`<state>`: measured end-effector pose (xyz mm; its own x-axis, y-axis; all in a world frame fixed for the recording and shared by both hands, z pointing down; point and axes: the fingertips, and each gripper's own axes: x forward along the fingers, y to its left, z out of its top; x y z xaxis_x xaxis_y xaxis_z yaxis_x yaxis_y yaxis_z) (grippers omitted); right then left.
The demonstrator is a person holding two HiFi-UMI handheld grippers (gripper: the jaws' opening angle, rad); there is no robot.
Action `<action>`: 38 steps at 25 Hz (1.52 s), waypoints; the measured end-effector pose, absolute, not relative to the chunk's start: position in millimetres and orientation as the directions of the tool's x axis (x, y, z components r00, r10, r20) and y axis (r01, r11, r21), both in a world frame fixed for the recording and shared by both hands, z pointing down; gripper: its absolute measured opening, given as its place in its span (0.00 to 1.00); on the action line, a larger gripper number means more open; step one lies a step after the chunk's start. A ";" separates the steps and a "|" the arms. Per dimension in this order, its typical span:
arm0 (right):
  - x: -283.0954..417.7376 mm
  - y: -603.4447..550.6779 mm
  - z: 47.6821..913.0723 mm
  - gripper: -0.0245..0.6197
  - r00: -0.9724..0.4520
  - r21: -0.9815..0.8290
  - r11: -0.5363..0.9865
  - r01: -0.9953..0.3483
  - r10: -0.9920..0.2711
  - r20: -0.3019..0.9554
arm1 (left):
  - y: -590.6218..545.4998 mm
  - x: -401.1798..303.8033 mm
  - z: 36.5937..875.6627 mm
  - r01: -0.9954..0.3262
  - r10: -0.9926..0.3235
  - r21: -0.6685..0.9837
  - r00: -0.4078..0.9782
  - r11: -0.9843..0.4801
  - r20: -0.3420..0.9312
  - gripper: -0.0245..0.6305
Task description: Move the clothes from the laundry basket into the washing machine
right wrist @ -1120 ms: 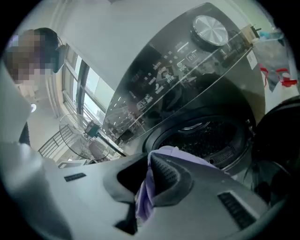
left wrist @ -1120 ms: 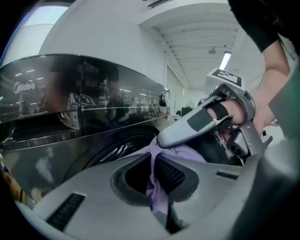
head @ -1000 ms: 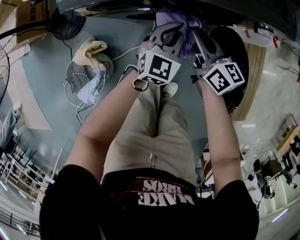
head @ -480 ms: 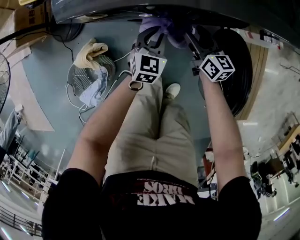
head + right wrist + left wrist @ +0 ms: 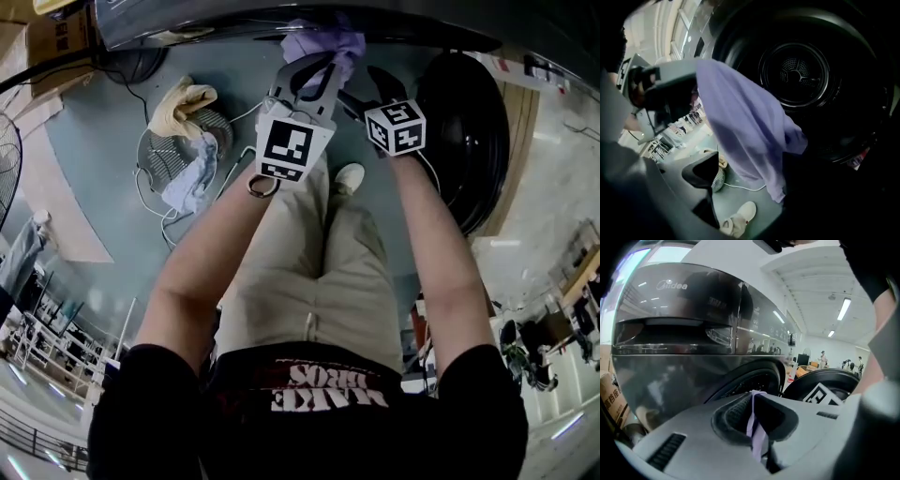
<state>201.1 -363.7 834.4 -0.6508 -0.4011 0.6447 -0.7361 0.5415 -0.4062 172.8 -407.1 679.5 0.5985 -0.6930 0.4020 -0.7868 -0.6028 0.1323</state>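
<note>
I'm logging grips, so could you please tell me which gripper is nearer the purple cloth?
Left. The left gripper is shut on the cloth. The right gripper, whose jaws have just been opening, sits beside and below it, with nothing pinched between them.

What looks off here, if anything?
Mostly the basket: a yellow towel and a pale cloth hang over its rim. The purple cloth dangles from the left hand-held gripper, not yet in the drum.

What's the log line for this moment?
left gripper: shut on purple garment | right gripper: jaws just opened wide, garment hangs ahead ungripped | washing machine: door open | laundry basket: clothes inside
</note>
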 end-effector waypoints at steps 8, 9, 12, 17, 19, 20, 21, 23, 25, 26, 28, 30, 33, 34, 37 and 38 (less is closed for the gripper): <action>203.7 -424.7 841.5 0.16 -0.586 -0.567 0.221 -0.793 -0.529 0.613 | -395.5 174.5 642.4 -0.772 -0.694 0.245 0.636 -0.587 0.339 0.07; 212.8 -432.9 837.2 0.10 -0.567 -0.608 0.147 -0.781 -0.576 0.589 | -395.3 172.6 643.1 -0.773 -0.696 0.243 0.634 -0.586 0.339 0.07; 242.0 -466.0 812.8 0.08 -0.507 -0.779 -0.022 -0.626 -0.748 0.429 | -390.4 176.5 653.4 -0.743 -0.654 0.225 0.665 -0.631 0.361 0.07; 308.3 -545.6 759.6 0.10 -0.204 -0.936 0.012 -0.353 -0.977 0.064 | -350.6 169.2 701.1 -0.686 -0.534 0.182 0.681 -0.705 0.501 0.18; 313.4 -557.7 774.1 0.23 -0.206 -0.942 -0.001 -0.336 -0.976 0.074 | -328.1 159.0 714.9 -0.672 -0.496 0.183 0.678 -0.718 0.543 0.18; 310.4 -557.5 787.6 0.34 -0.237 -0.935 -0.043 -0.352 -0.962 0.133 | -318.8 155.4 718.5 -0.666 -0.482 0.189 0.679 -0.722 0.554 0.18; 308.2 -552.5 801.2 0.37 -0.262 -0.924 -0.095 -0.371 -0.944 0.202 | -311.3 153.2 720.4 -0.663 -0.473 0.197 0.681 -0.722 0.559 0.18; 310.1 -534.8 819.4 0.41 -0.282 -0.909 -0.164 -0.384 -0.916 0.284 | -302.7 152.1 721.6 -0.663 -0.466 0.215 0.685 -0.717 0.559 0.17; 312.4 -518.3 821.9 0.49 -0.299 -0.915 -0.165 -0.368 -0.911 0.284 | -302.2 156.8 722.3 -0.662 -0.463 0.228 0.692 -0.714 0.554 0.17; 312.5 -511.4 821.9 0.52 -0.310 -0.921 -0.162 -0.355 -0.909 0.279 | -303.5 161.3 722.5 -0.658 -0.461 0.233 0.696 -0.716 0.550 0.17; 311.4 -500.1 819.4 0.55 -0.330 -0.934 -0.155 -0.321 -0.906 0.264 | -307.2 172.1 721.2 -0.650 -0.457 0.239 0.707 -0.722 0.540 0.17; 308.4 -491.9 811.5 0.54 -0.349 -0.952 -0.133 -0.274 -0.909 0.227 | -309.5 182.3 717.8 -0.644 -0.457 0.246 0.716 -0.724 0.529 0.17; 306.0 -494.4 801.1 0.51 -0.343 -0.978 -0.103 -0.181 -0.925 0.161 | -308.1 192.8 718.8 -0.642 -0.447 0.264 0.720 -0.720 0.531 0.17; 304.4 -500.5 798.4 0.50 -0.332 -0.982 -0.099 -0.162 -0.932 0.149 | -307.2 194.1 722.0 -0.645 -0.443 0.265 0.715 -0.717 0.541 0.17; 292.0 -513.2 795.8 0.50 -0.342 -0.984 -0.095 -0.148 -0.929 0.141 | -311.6 193.0 736.7 -0.664 -0.445 0.244 0.685 -0.706 0.577 0.17; 287.9 -512.8 796.5 0.50 -0.360 -0.983 -0.097 -0.156 -0.921 0.148 | -317.7 191.4 743.1 -0.675 -0.454 0.227 0.669 -0.702 0.589 0.17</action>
